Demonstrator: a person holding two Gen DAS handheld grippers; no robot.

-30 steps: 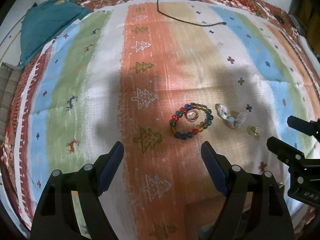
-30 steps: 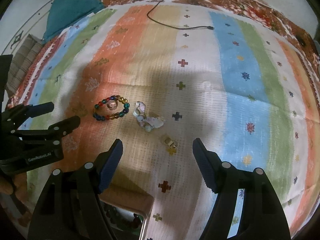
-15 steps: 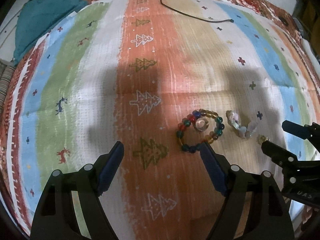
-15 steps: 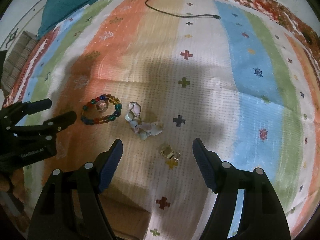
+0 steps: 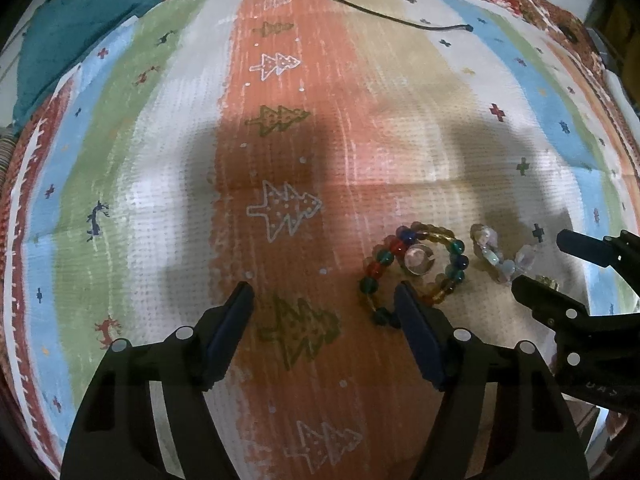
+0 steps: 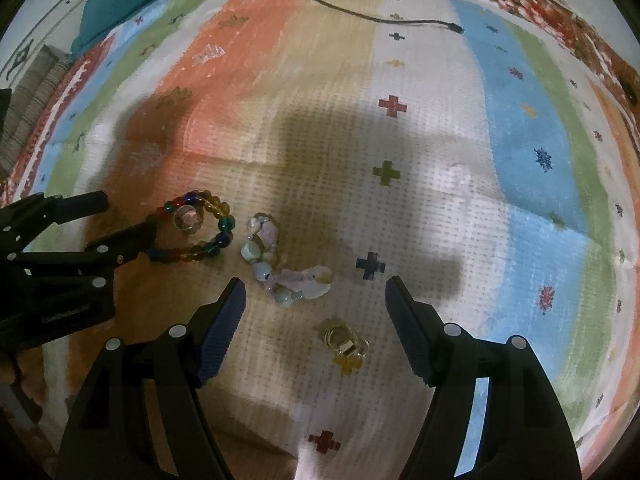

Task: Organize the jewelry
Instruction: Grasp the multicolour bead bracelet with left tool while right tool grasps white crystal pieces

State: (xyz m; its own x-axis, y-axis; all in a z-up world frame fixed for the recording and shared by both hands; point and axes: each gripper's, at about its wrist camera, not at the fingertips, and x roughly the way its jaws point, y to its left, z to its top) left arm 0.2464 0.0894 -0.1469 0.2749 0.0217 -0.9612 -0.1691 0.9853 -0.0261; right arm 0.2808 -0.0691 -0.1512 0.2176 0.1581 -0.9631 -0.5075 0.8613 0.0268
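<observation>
Both grippers have descended toward the striped mat (image 5: 280,160) since the earlier frames, and the jewelry now appears larger. Left gripper (image 5: 324,300): jaws closing, nothing between them; its right finger overlaps the near edge of the multicolored bead bracelet (image 5: 416,268), which encircles a ring (image 5: 418,258). Right gripper (image 6: 316,292): jaws wide, empty, hovering over the pale stone bracelet (image 6: 280,268) and gold ring (image 6: 344,340). All jewelry lies on the mat.

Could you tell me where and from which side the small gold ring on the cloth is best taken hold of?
Grip the gold ring across its band, coming from straight above with the right gripper, whose open jaws already straddle it. It lies low and alone on the cloth, apart from the pale stone bracelet, so nothing crowds it.
</observation>
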